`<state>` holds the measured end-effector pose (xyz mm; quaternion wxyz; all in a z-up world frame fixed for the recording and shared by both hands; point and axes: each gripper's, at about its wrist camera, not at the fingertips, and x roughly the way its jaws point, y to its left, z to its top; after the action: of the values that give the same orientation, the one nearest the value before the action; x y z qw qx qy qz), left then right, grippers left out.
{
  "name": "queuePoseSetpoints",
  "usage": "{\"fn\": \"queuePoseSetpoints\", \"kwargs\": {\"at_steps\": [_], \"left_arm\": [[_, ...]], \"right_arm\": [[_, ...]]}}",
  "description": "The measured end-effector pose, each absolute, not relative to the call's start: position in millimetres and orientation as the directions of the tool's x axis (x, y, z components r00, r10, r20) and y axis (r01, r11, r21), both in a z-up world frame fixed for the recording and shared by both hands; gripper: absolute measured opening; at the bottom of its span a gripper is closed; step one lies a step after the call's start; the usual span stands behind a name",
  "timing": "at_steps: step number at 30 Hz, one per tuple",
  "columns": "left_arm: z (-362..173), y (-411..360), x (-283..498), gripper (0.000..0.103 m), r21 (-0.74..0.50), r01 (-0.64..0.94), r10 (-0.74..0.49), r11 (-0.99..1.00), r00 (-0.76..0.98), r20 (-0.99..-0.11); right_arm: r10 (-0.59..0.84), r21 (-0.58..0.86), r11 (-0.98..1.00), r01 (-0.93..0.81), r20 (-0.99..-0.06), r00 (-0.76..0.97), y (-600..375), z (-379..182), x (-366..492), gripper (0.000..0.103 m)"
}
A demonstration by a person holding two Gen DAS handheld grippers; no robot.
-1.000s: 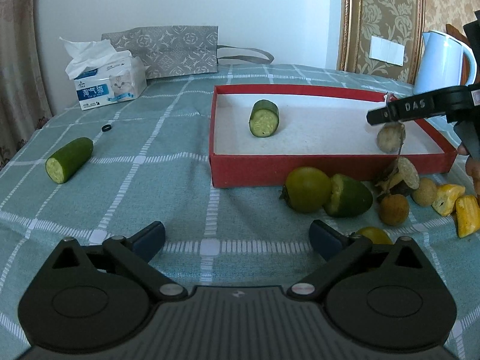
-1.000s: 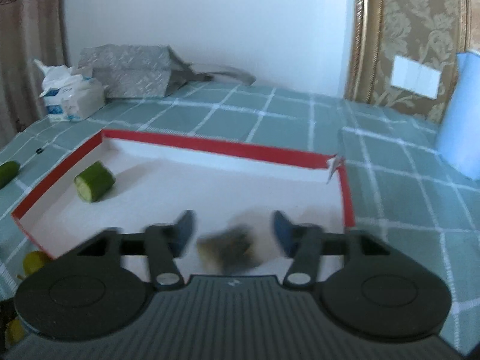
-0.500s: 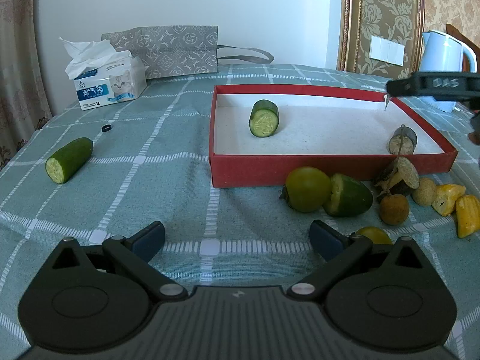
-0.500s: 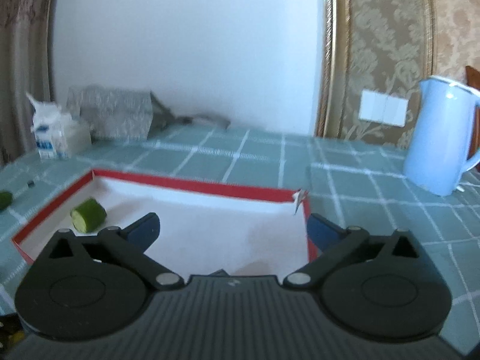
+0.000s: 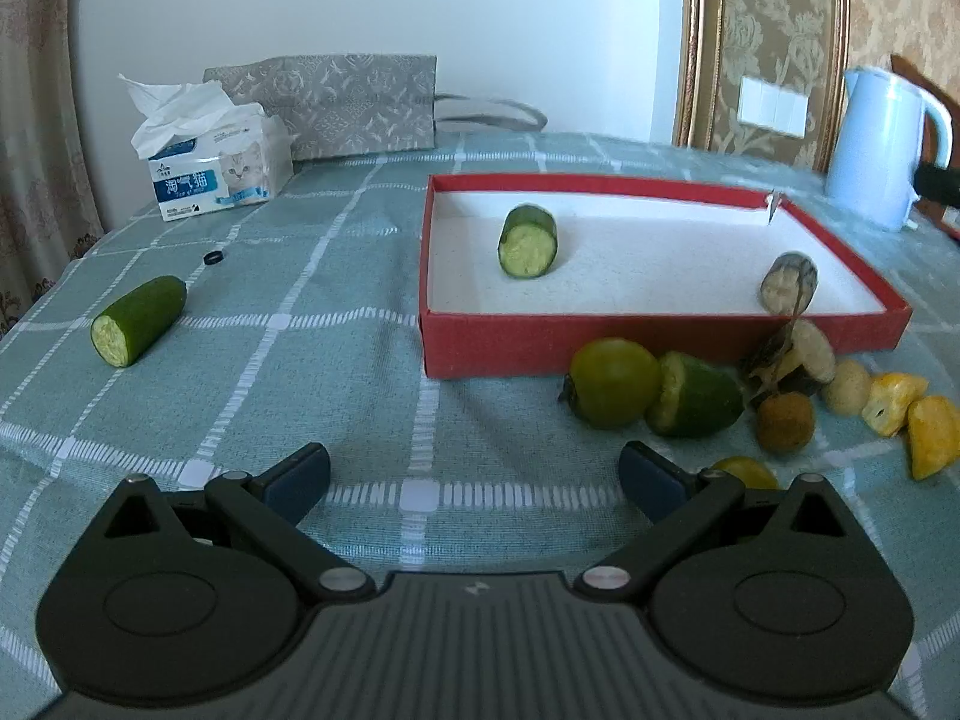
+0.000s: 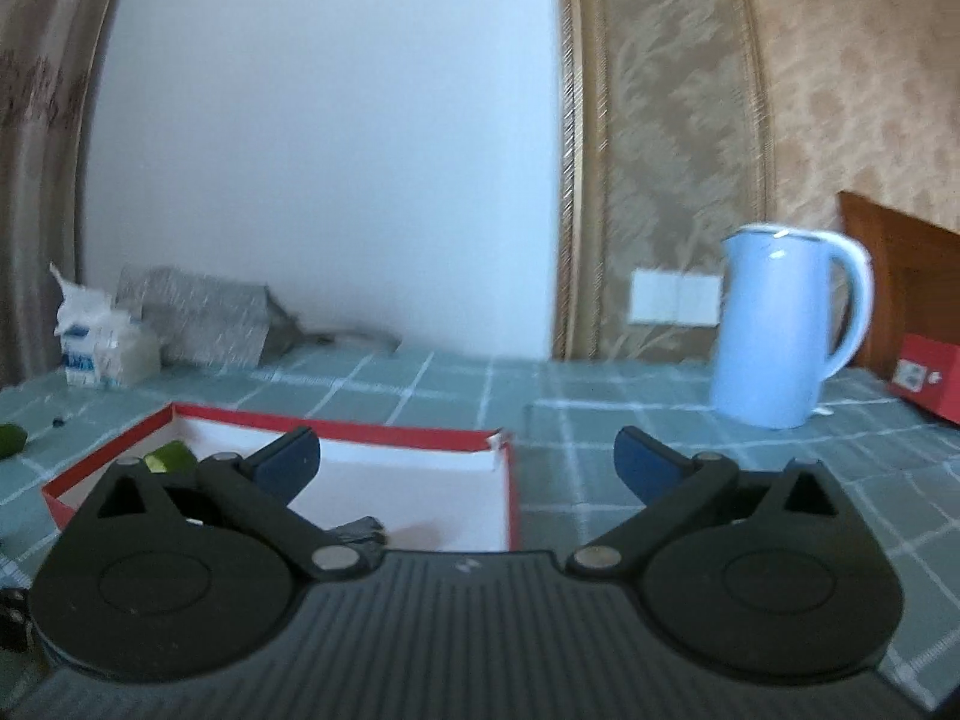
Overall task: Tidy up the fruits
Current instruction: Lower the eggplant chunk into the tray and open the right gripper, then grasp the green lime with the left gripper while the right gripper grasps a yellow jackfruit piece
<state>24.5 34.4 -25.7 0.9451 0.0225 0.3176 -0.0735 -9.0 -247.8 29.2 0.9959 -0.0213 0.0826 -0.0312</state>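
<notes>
A red box (image 5: 600,354) with a white floor holds a cucumber piece (image 5: 528,240) and a dark brownish fruit piece (image 5: 789,283) near its right wall. Another cucumber piece (image 5: 138,319) lies on the cloth at the left. In front of the box lie a green round fruit (image 5: 612,383), a cut green fruit (image 5: 699,402), brown round fruits (image 5: 783,429) and yellow pieces (image 5: 930,435). My left gripper (image 5: 474,474) hovers open over the cloth, empty. My right gripper (image 6: 468,459) is open and empty, above the box's (image 6: 507,492) right end; the dark piece (image 6: 360,531) shows below its left finger.
A tissue box (image 5: 213,177) and a grey patterned bag (image 5: 348,105) stand at the back left. A pale blue kettle (image 6: 786,324) stands at the back right, with a small red box (image 6: 927,375) beyond it. A small black ring (image 5: 213,258) lies on the checked tablecloth.
The right gripper opened and dropped the dark fruit piece into the box, then drew back to the right and tilted up. The left gripper stayed still.
</notes>
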Motion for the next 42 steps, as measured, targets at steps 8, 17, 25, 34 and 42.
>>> {"fn": "queuePoseSetpoints", "kwargs": {"at_steps": [8, 17, 25, 34, 42], "left_arm": [[-17, 47, 9, 0.103, -0.095, 0.210, -0.228, 0.973, 0.826, -0.516], [-16, 35, 2, 0.103, -0.107, 0.353, -0.359, 0.929, 0.799, -0.483], [-18, 11, -3, 0.103, -0.069, 0.442, -0.416, 0.894, 0.764, -0.493], [-23, -14, -9, 0.103, 0.009, 0.475, -0.394, 0.880, 0.741, -0.544], [-23, -13, -7, 0.078, -0.052, 0.503, -0.444, 0.862, 0.703, -0.555]], "right_arm": [[-0.046, 0.071, 0.996, 0.059, -0.174, 0.984, -274, 26, -18, 0.103], [-0.059, -0.018, 0.998, 0.057, -0.166, 0.984, -254, 22, -22, 0.103], [-0.067, -0.061, 0.997, 0.057, -0.178, 0.982, -244, 19, -21, 0.103], [-0.070, -0.081, 0.995, 0.055, -0.193, 0.979, -243, 17, -19, 0.103], [-0.079, -0.099, 0.993, 0.060, -0.197, 0.977, -240, 16, -18, 0.103]]}}
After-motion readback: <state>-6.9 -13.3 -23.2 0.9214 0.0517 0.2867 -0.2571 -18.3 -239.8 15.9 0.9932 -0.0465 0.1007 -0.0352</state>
